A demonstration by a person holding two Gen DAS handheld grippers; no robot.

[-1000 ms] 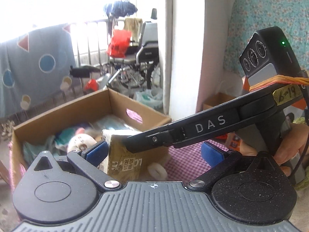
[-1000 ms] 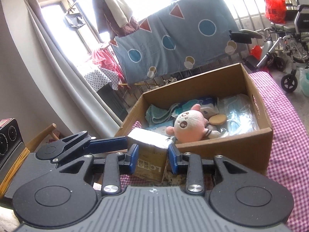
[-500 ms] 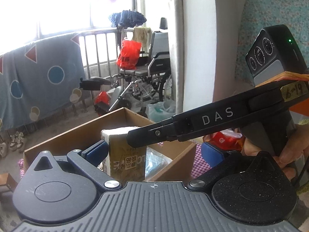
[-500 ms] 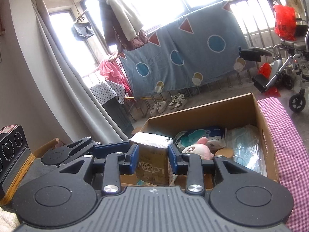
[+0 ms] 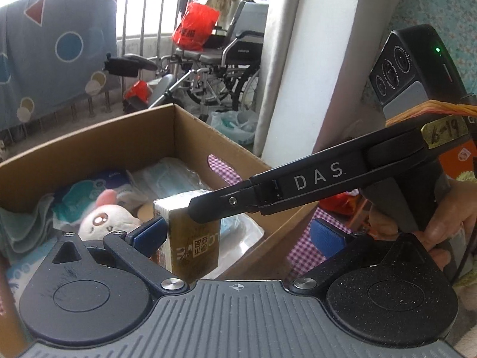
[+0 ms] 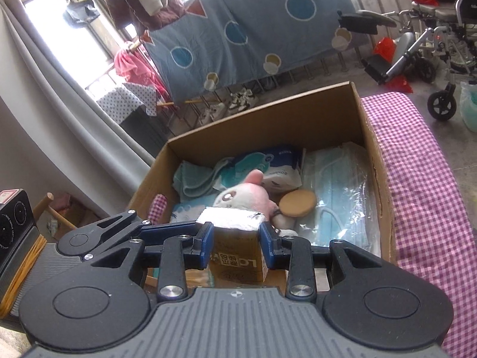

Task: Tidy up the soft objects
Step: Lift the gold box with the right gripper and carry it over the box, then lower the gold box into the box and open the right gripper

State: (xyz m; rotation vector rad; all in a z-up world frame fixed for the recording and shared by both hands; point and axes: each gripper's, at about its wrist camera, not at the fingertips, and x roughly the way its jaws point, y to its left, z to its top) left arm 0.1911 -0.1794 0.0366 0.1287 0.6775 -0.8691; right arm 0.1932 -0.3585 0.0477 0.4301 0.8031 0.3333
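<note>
in the right wrist view, the left gripper (image 6: 167, 232) shows at the left edge, beside the right one; one blue fingertip reaches the pack (image 6: 237, 244) from the left. right of it, the right gripper (image 6: 237, 243) is clamped on the pack, a blue pad on each side. the pack is brown with a silver top, upright, held over the near end of the box (image 6: 369, 137). inside the box, left to right: a folded teal cloth (image 6: 190, 179), a tissue pack (image 6: 268, 161), a pink plush (image 6: 247, 191) behind the held pack, a tan disc (image 6: 297, 203), and bagged masks (image 6: 340, 191) along the right wall. the box sits on a checked cloth (image 6: 423, 185).

in the left wrist view, the left gripper (image 5: 235, 235) stands wide apart: its left fingertip (image 5: 149, 235) touches the pack (image 5: 190, 238), its right one is well clear. the right gripper's arm (image 5: 298, 191) crosses above, its tip at the pack's top. the plush (image 5: 104, 220) lies left of the pack inside the box (image 5: 119, 149).
</note>
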